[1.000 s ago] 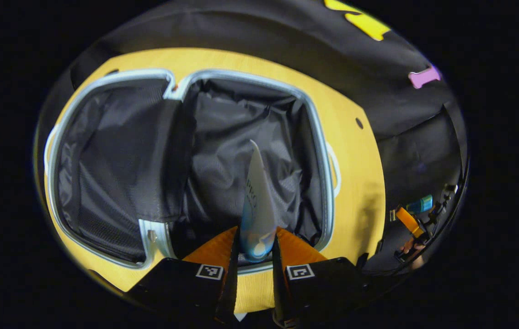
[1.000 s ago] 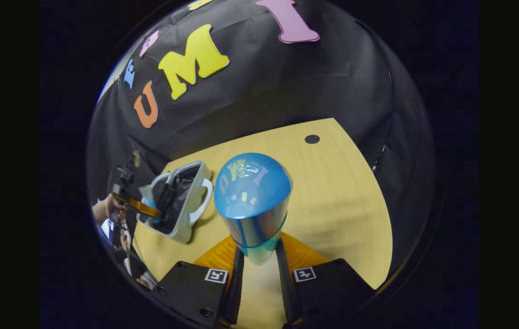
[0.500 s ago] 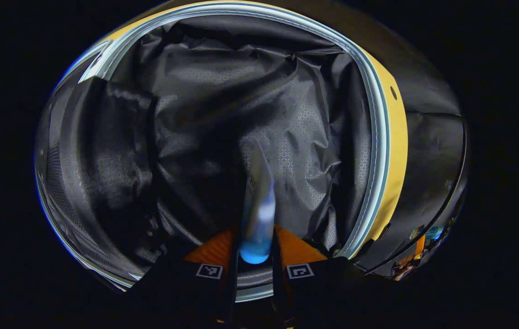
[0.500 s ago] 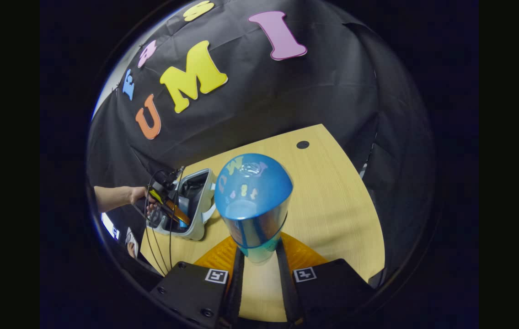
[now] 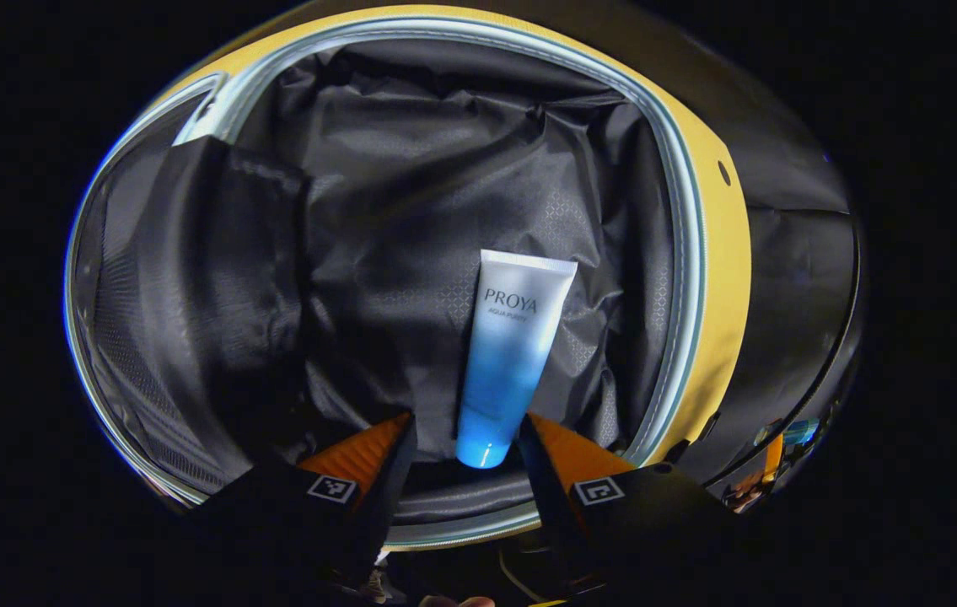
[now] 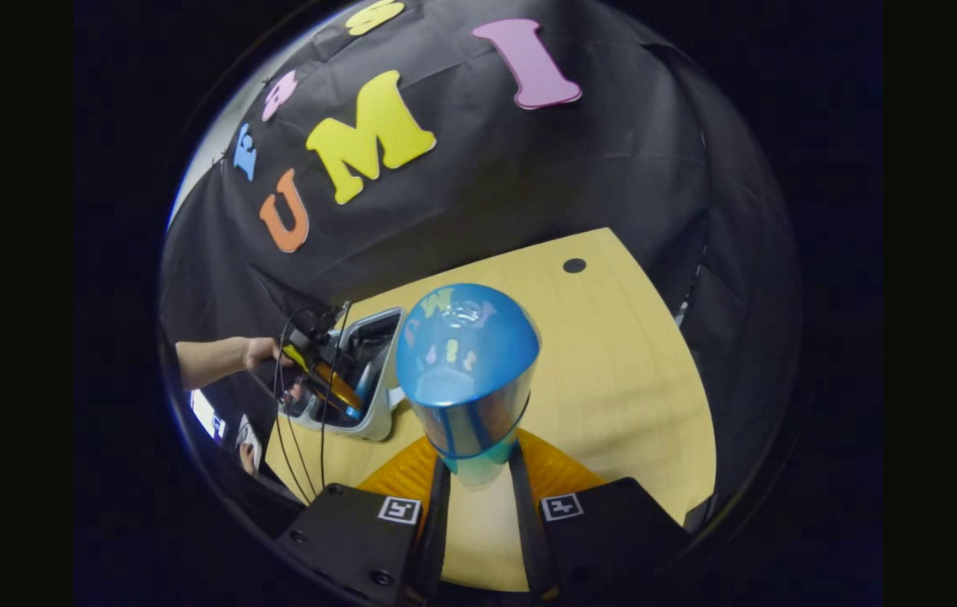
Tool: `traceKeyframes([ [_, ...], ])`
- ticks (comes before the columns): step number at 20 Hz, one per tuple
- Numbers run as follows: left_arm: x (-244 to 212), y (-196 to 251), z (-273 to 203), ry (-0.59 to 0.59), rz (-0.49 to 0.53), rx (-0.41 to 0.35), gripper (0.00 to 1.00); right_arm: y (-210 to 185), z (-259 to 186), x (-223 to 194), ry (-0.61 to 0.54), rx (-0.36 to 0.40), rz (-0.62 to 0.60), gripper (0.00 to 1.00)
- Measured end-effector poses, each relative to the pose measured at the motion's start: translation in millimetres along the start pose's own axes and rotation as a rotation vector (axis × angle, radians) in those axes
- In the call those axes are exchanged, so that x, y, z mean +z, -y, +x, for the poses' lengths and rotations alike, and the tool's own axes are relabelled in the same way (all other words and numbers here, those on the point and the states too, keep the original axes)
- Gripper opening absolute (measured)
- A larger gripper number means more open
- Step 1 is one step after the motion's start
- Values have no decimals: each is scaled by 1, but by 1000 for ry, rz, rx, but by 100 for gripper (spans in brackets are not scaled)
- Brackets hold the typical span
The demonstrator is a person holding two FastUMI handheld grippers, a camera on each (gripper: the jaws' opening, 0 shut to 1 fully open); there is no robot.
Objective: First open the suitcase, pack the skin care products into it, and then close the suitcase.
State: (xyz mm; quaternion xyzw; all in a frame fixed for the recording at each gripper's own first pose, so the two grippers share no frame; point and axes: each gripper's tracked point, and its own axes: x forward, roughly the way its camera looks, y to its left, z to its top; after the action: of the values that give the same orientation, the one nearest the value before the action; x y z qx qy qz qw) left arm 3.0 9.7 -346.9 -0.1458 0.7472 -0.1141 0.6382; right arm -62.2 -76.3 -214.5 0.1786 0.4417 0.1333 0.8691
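Left gripper fingers apart — white-to-blue tube lies flat between them on the open suitcase lining; right gripper clamps a blue-capped bottle above the table

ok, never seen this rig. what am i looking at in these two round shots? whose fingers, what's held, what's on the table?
No robot arm here: a person carries a two-finger gripper in each hand, and a fisheye camera rides on each, looking along its fingers.

Left gripper view: the left gripper is open over the open suitcase. A white-and-blue tube lies flat on the black lining, its cap end between the spread fingers, apparently let go.

Right gripper view: the right gripper is shut on a blue-capped bottle above the wooden table. Farther off, the suitcase sits on the table, with the person's hand holding the left gripper over it.
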Motion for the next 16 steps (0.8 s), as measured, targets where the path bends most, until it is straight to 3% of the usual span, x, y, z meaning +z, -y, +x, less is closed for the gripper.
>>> traceKeyframes([
  [4, -7, 6, -36, 163, 6, -59, 97, -56, 22, 5, -45, 107, -83, 35],
  [7, -21, 12, -69, 359, 40, -108, 98, -116, 47, 6, -126, 211, -171, 35],
  [10, -39, 16, -102, 576, 78, -85, 98, -173, 81, 1, -229, 282, -266, 35],
  [13, -72, 16, -134, 782, 43, -78, 98, -226, 127, -14, -370, 306, -333, 35],
  [16, -110, 13, -149, 881, -30, -125, 98, -235, 168, -36, -534, 245, -306, 33],
])
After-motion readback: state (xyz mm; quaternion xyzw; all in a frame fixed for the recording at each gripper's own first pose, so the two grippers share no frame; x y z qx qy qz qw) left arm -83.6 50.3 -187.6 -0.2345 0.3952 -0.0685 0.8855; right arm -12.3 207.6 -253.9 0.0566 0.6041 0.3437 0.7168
